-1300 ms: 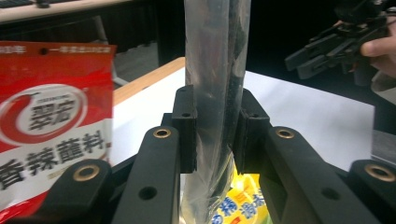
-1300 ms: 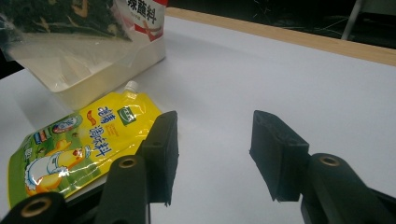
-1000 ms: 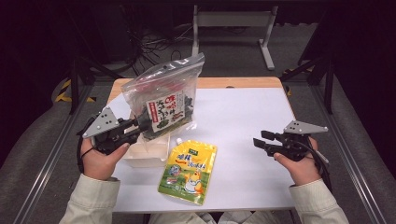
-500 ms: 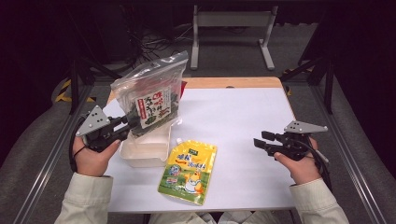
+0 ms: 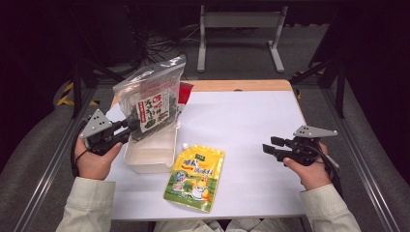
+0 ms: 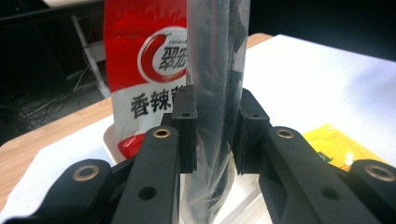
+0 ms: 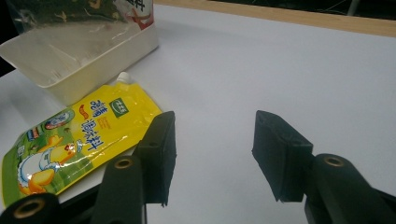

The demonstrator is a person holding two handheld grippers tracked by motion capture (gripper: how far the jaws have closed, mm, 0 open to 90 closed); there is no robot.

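Observation:
My left gripper (image 5: 129, 124) is shut on the lower edge of a clear seaweed snack bag (image 5: 151, 96), which stands upright over a white plastic tub (image 5: 150, 151). In the left gripper view the bag's clear film (image 6: 215, 93) is pinched between both jaws, with a red and white snack packet (image 6: 147, 70) behind it. A yellow spouted pouch (image 5: 196, 176) lies flat on the white table (image 5: 251, 125) in front of the tub. My right gripper (image 5: 269, 146) is open at the right, low over bare table; its own view shows the yellow pouch (image 7: 70, 140) to its left.
The red packet (image 5: 183, 92) stands at the tub's far end, mostly hidden by the clear bag. The table's wooden far edge (image 5: 241, 85) runs behind. Metal frame rails flank both sides. A metal stand (image 5: 239, 29) is on the floor beyond.
My left gripper has drawn back to the left and raised the seaweed bag more upright over the tub. The right gripper has stayed put.

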